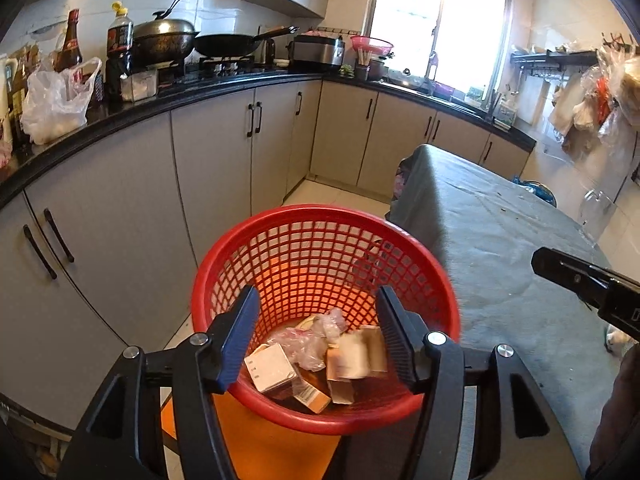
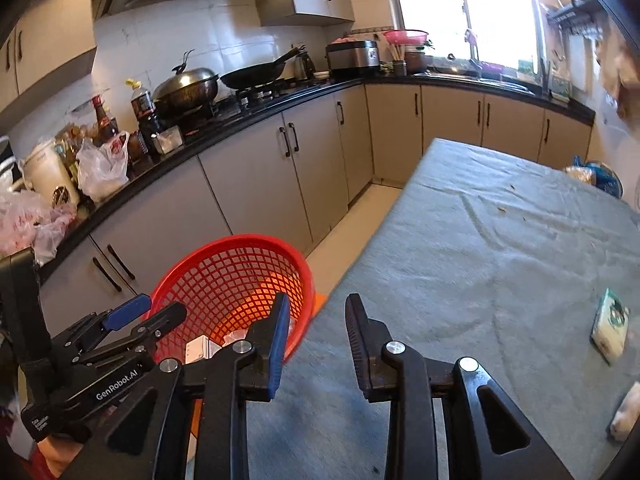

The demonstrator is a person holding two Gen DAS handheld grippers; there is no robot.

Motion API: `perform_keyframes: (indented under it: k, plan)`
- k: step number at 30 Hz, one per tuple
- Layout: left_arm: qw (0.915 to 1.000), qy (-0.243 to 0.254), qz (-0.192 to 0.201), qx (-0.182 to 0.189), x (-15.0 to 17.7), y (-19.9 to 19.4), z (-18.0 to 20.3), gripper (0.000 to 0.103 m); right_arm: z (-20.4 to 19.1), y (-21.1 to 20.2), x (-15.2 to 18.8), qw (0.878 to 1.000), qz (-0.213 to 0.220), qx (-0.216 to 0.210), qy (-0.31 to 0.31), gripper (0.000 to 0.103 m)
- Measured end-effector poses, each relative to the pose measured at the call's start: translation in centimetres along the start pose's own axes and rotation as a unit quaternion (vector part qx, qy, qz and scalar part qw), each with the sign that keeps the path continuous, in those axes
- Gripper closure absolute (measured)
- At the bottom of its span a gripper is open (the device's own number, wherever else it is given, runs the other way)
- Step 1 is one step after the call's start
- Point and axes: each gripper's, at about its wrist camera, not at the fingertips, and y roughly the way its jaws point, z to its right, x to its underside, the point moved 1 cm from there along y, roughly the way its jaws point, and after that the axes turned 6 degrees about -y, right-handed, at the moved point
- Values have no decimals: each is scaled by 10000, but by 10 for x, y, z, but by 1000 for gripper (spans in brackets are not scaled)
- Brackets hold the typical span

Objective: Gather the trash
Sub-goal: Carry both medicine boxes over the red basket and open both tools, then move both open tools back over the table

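**Trash sitting in the red basket, both grippers released**

Small cardboard boxes (image 1: 272,372) and crumpled plastic wrap (image 1: 308,340) are lying at the bottom of the red mesh basket (image 1: 320,216), which is standing beside the cloth-covered bench (image 2: 500,240). The left gripper (image 1: 318,336) is hovering over the basket's near rim, its jaws standing apart with nothing between them. The right gripper (image 2: 316,344) is hanging over the bench edge, jaws parted and empty. 1 green-and-white packet (image 2: 610,326) is lying on the bench, well apart from the basket.
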Motion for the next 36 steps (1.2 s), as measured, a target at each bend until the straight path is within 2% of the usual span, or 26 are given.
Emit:
perform_keyframes:
  k: [5,15,24,36]
  plan:
    - [9998,178,31,117,5,-10,22,42,18,-18,12,9997,26,41,220,62]
    - [9967,731,-156,312,38,-11,82,41,58,-41,41,9978,-17,214,627,61]
    - [9905,1238,-258,538,66,-14,141,39,92,-60,71,9948,-60,399,940,61]
    - [9808,1702,-419,852,94,-14,206,38,140,-113,116,9895,97,745,1233,61]
